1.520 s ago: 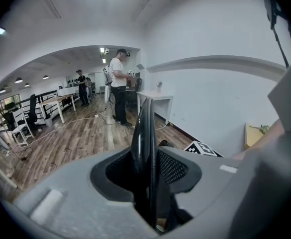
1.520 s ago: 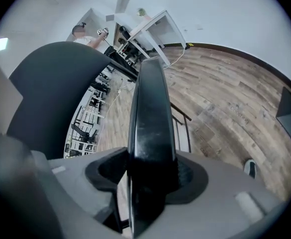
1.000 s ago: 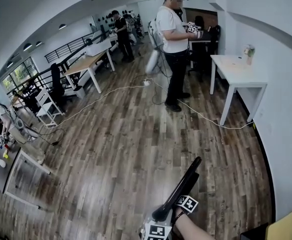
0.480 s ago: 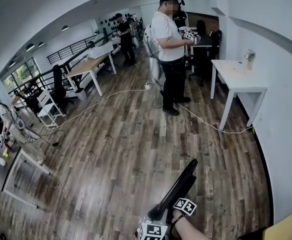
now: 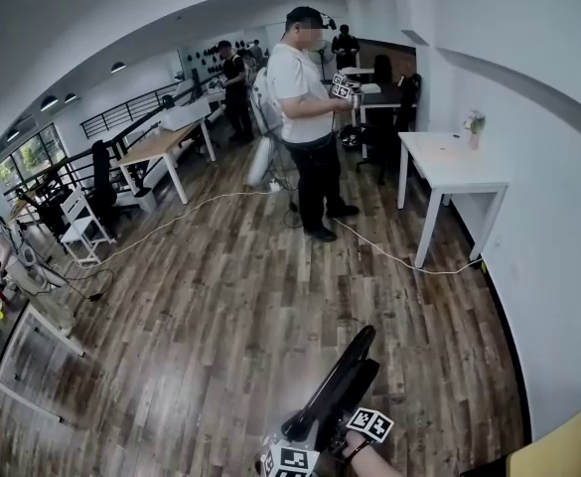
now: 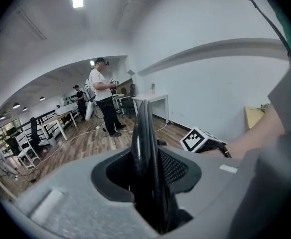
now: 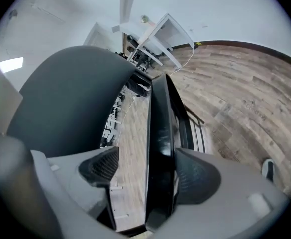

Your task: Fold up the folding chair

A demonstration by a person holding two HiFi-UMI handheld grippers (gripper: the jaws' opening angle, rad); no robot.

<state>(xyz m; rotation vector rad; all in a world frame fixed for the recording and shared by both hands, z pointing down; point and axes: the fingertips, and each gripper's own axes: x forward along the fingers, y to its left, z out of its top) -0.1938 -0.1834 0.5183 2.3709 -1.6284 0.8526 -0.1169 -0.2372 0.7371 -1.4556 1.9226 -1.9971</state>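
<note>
Head view: the black folding chair [image 5: 342, 378], folded flat, leans at the lower centre of the frame above the wooden floor [image 5: 220, 306]. The left gripper [image 5: 292, 453] and right gripper [image 5: 367, 423] sit at its lower end.

Left gripper view: the left gripper [image 6: 147, 171] is clamped on the folding chair [image 6: 144, 128].

Right gripper view: the right gripper [image 7: 150, 172] is opening its jaws. The folding chair [image 7: 160, 118] stands between them, and the pad [image 7: 99, 167] at frame left is clear of it.
</note>
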